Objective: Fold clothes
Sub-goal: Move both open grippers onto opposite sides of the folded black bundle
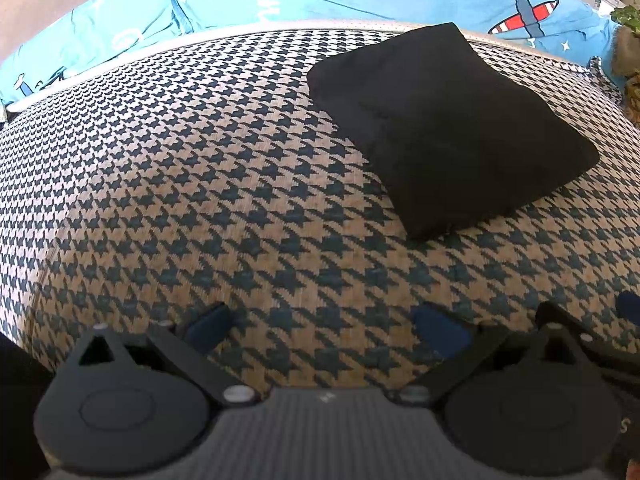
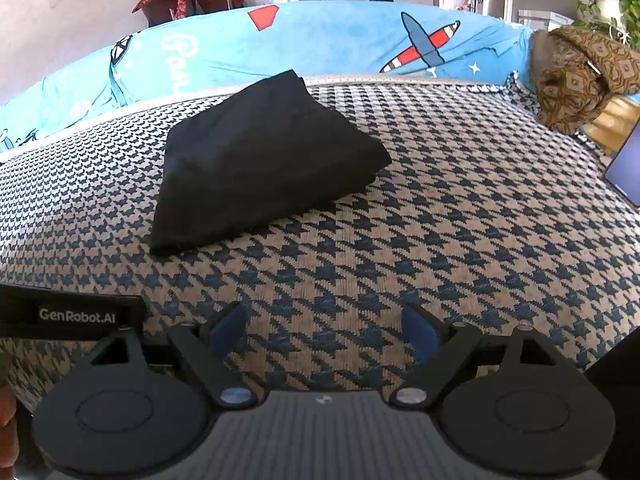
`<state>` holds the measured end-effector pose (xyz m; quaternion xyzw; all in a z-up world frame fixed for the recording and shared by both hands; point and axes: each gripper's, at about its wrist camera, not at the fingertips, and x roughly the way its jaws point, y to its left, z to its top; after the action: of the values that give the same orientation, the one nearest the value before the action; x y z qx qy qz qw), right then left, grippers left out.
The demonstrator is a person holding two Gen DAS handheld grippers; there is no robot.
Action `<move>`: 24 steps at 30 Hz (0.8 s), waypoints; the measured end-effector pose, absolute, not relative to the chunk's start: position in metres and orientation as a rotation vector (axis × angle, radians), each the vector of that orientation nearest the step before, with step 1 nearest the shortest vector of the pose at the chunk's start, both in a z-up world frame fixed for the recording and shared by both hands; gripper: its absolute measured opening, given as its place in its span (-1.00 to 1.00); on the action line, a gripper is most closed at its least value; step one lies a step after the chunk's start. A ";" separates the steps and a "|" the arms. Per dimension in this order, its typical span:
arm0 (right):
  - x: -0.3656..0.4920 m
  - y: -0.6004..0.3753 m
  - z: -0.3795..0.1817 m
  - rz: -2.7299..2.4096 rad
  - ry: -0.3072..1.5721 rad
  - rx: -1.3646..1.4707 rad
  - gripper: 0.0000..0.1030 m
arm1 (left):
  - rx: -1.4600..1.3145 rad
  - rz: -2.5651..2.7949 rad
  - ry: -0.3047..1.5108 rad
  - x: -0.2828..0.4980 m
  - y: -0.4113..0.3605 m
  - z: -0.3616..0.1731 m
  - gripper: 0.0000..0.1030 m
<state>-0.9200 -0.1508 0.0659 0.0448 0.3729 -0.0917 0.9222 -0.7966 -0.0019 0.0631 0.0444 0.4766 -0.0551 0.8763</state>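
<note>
Left gripper (image 1: 324, 322): jaws spread wide, nothing between them, hanging over bare cover.
Right gripper (image 2: 324, 328): jaws wide as well, empty.
Houndstooth cover (image 2: 440, 220): spreads beneath both grippers.
Black garment (image 2: 260, 160): folded into a compact block, lying on the cover well beyond both grippers.
Blue airplane-print bedding (image 2: 340, 44): behind the garment.

White lettering reading "GenRobot.AI" stands on a black gripper body (image 2: 72, 314) at the near left of the right wrist view. On the far blue bedding (image 2: 240, 48), white cursive letters begin "Pa" and run on, cut off by the houndstooth cover; the rest cannot be read.
</note>
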 end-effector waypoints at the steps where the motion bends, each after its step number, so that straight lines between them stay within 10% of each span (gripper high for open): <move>1: -0.919 -0.151 0.065 -0.187 0.769 0.091 0.67 | 0.093 -0.116 0.995 -0.796 -0.002 0.063 1.00; 24: -0.875 -0.206 0.101 -0.011 0.771 0.229 0.68 | -0.110 -0.223 0.946 -0.736 0.024 0.089 1.00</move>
<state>-0.8748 -0.2056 0.1009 0.1112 0.3752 -0.0054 0.9202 -0.7365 0.0240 0.0885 -0.0528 0.4545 -0.1073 0.8827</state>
